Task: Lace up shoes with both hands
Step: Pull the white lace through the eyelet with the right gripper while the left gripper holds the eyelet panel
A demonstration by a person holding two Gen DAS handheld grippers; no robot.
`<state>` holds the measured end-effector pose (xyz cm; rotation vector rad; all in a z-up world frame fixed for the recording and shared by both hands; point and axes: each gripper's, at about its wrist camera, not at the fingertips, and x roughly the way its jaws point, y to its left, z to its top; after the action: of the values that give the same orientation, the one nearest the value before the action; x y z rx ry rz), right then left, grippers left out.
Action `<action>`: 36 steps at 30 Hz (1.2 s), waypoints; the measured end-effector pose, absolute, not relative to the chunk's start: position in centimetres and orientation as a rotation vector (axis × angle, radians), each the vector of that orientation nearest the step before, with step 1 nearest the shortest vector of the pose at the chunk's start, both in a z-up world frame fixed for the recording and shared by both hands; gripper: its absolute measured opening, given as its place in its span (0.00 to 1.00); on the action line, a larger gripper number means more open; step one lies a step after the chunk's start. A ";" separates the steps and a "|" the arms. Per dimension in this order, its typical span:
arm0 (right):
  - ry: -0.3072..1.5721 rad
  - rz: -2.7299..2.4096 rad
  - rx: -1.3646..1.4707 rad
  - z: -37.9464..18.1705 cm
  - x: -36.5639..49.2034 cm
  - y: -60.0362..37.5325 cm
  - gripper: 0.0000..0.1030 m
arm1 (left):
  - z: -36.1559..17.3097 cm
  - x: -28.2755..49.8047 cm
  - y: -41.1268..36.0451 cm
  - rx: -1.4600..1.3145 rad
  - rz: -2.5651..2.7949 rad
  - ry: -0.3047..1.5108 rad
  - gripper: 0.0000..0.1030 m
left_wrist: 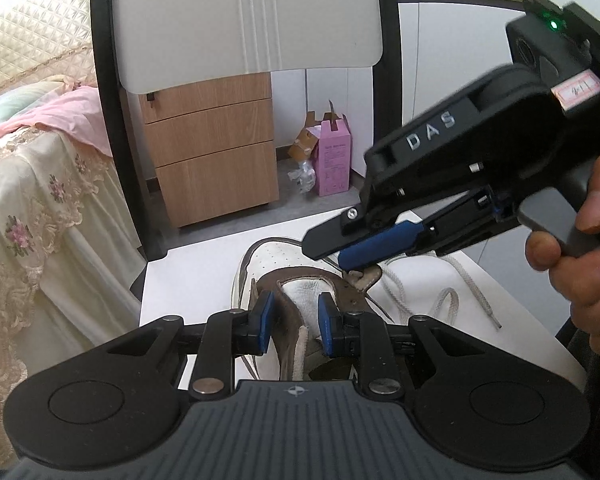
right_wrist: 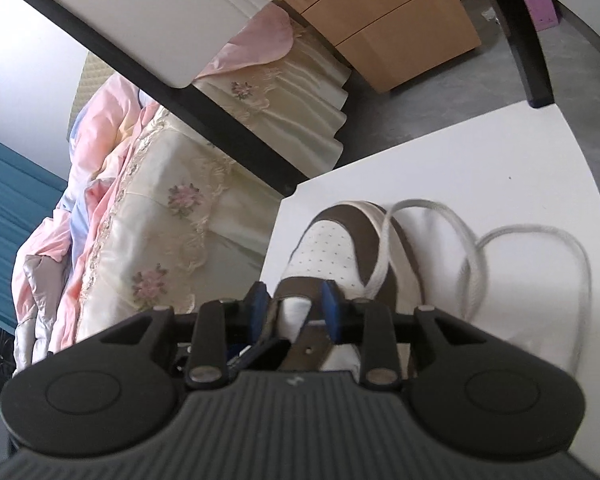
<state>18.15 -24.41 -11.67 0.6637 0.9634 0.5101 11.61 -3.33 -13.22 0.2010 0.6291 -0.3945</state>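
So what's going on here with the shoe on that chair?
A person is lacing a white and brown leather shoe that sits on a white chair seat. The left gripper straddles the shoe's tongue, steadying it. The right gripper, held in a hand, reaches the eyelet flap with its fingers apart. The white woven lace lies loose beside the shoe, mostly unthreaded.

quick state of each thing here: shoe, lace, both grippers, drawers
shoe: on the white chair seat, eyelets unlaced, tongue exposed
shoelace: loose, looped on the seat beside the shoe
left gripper: jaws astride the tongue, grip unclear
right gripper: open, jaws apart above the shoe
drawer cabinet: all drawers closed
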 end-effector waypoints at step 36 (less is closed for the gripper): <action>0.616 0.670 0.079 -12.2 14.7 -22.5 0.02 | -13.5 11.0 -3.5 0.234 -0.379 0.613 0.24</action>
<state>14.70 -22.48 -12.23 0.0790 0.6165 0.6703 11.04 -3.54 -13.50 0.2341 0.6132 -0.3790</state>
